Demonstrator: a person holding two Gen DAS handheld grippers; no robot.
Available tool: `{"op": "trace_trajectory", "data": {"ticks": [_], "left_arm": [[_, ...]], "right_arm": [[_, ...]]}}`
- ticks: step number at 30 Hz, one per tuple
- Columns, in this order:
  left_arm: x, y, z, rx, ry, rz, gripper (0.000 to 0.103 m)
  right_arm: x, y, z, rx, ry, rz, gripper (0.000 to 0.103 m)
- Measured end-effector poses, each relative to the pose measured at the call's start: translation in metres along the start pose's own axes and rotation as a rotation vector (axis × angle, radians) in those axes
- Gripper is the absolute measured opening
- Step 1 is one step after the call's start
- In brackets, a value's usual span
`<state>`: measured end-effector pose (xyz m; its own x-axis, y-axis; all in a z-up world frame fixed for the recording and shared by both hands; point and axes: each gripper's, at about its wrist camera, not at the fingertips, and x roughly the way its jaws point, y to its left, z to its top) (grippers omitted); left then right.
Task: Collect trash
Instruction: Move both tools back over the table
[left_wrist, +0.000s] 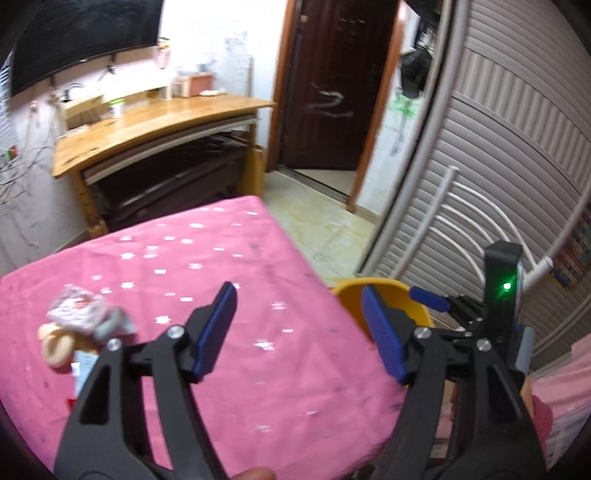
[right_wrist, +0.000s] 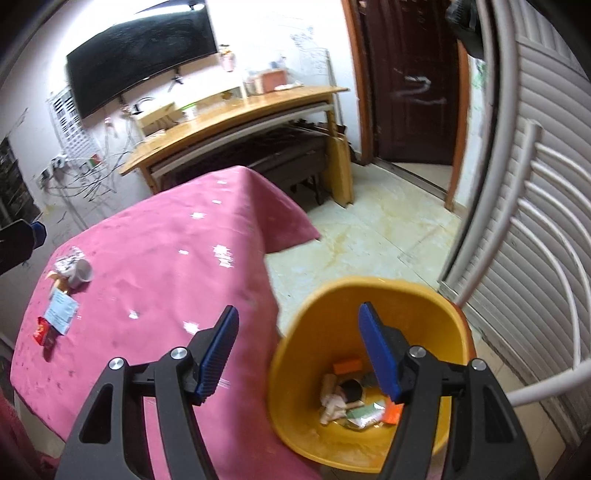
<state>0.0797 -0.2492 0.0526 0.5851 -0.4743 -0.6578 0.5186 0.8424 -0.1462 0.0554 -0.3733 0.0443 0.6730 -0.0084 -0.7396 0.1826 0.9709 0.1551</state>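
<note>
A pink star-patterned tablecloth (left_wrist: 221, 258) covers the table. Trash lies at its left: a crumpled wrapper (left_wrist: 75, 310), a pale tape ring (left_wrist: 55, 345) and small packets. My left gripper (left_wrist: 297, 295) hovers open above the cloth, right of this pile, nothing between its fingers. A yellow bin (right_wrist: 369, 284) stands on the floor past the table's right edge, with several discarded pieces (right_wrist: 347, 398) inside. My right gripper (right_wrist: 298, 314) is open and empty over the bin's left rim. The right wrist view also shows a paper cup (right_wrist: 81, 273), a blue-white packet (right_wrist: 61, 310) and a red packet (right_wrist: 42, 332).
A wooden desk (right_wrist: 240, 110) stands against the far wall under a dark screen (right_wrist: 140, 51). A dark door (right_wrist: 413, 81) is behind tiled floor (right_wrist: 369, 240). White curved bars (right_wrist: 546, 221) and a slatted panel (left_wrist: 498, 147) stand close on the right.
</note>
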Motion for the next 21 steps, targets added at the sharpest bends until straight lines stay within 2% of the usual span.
{"op": "trace_trajectory", "data": {"ticks": [8,12,17,21], "left_arm": [[-0.028,0.067,-0.004,-0.084,-0.030,0.082,0.069],[-0.040,0.100,-0.009,-0.122,-0.043,0.122,0.074],[-0.051,0.149,-0.023,-0.162,-0.033,0.195,0.074],[-0.056,0.181,-0.033,-0.211,-0.018,0.223,0.074]], "right_arm": [[0.008,0.070,0.019,-0.103,-0.008,0.072,0.062],[0.015,0.104,0.023,-0.151,0.001,0.105,0.062],[0.028,0.140,0.025,-0.201,0.022,0.127,0.062],[0.039,0.167,0.026,-0.238,0.039,0.151,0.062]]}}
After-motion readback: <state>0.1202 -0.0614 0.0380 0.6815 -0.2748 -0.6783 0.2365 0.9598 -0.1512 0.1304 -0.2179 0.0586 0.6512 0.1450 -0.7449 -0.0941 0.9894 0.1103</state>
